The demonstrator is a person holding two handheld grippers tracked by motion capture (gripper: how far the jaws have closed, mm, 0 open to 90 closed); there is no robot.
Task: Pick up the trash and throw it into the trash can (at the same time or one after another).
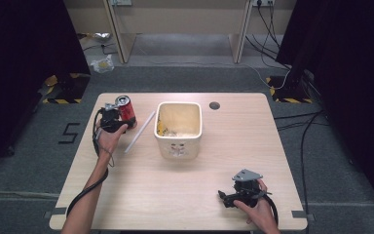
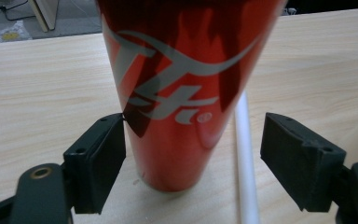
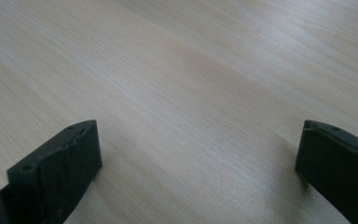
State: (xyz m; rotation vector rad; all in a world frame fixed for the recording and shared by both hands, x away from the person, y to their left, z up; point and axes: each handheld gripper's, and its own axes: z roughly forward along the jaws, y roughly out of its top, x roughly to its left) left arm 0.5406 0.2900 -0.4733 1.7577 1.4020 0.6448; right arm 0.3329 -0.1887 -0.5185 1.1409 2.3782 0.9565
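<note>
On the far left of the table, we have the left gripper spread wide around a red can; the can stands upright between the jaws, one pad touching or nearly touching it, the other apart. A white straw lies just beside it. We judge the grasp not yet made, and the cream bin nearby holds some scraps. Our right gripper rests wide and empty near the front edge.
</note>
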